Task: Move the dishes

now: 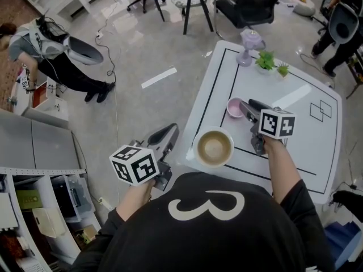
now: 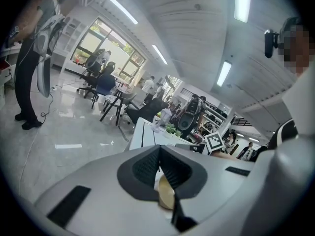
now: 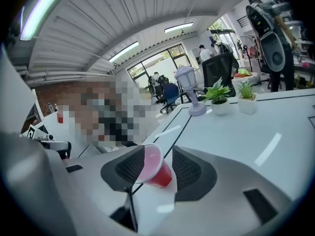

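A pink cup (image 1: pixel 233 107) stands on the white table (image 1: pixel 300 146), inside the black line. My right gripper (image 1: pixel 244 106) reaches it from the right. In the right gripper view the cup (image 3: pixel 156 168) sits between the spread pads of that gripper (image 3: pixel 158 152); the right pad stands clear of it, so the gripper is open. A tan bowl (image 1: pixel 214 147) rests at the table's near left corner. My left gripper (image 1: pixel 169 132) hovers off the table's left edge, just left of the bowl. Its pads meet at the tips, shut and empty (image 2: pixel 158 155); the bowl (image 2: pixel 166 196) shows beyond them.
Two small potted plants (image 1: pixel 265 60) (image 1: pixel 282 68) and a pale purple lamp (image 1: pixel 250 43) stand at the table's far end. Office chairs (image 1: pixel 249 4) sit beyond it. A person (image 1: pixel 51 50) bends over at far left. Shelves (image 1: pixel 34 208) fill the lower left.
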`<state>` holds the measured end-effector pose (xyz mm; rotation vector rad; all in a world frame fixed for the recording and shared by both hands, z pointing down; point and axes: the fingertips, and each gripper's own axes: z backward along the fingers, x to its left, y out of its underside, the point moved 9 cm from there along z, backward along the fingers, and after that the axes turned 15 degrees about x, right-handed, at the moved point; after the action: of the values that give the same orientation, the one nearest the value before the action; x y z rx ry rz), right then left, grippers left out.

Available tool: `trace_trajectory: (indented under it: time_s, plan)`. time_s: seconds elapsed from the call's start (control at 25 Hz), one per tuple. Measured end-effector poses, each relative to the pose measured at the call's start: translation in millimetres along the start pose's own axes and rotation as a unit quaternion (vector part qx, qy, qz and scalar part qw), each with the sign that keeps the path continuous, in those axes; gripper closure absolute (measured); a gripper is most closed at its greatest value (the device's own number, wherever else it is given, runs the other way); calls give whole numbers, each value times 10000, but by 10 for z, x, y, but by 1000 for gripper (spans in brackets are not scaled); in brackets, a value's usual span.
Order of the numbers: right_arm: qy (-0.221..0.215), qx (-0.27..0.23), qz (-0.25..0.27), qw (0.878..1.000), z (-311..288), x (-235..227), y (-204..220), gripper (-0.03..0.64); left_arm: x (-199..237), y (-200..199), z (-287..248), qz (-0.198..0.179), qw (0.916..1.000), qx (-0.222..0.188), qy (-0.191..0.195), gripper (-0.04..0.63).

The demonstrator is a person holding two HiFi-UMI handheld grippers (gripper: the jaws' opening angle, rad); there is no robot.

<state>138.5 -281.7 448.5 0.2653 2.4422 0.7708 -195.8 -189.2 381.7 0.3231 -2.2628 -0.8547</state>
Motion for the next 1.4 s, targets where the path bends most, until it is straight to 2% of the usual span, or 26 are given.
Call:
trace_trajectory:
  time_s: [0.28,0.76,1.08,1.4]
  plan:
    - [-248,-55,40,9997,164,133,164,396,-56,140,65,25,10000,49,12,592]
    - [-347,-100,167,9992,420,372,532,400,-155,301,109,-22,9999,102,113,592]
    - [-538,183,98,9983,293,483,853,411,-189,352,163,-62,9999,93,94,592]
    - [-690,521,257,9959,140,610,1076,423,-203,472,233,-130,9999,62,21,592]
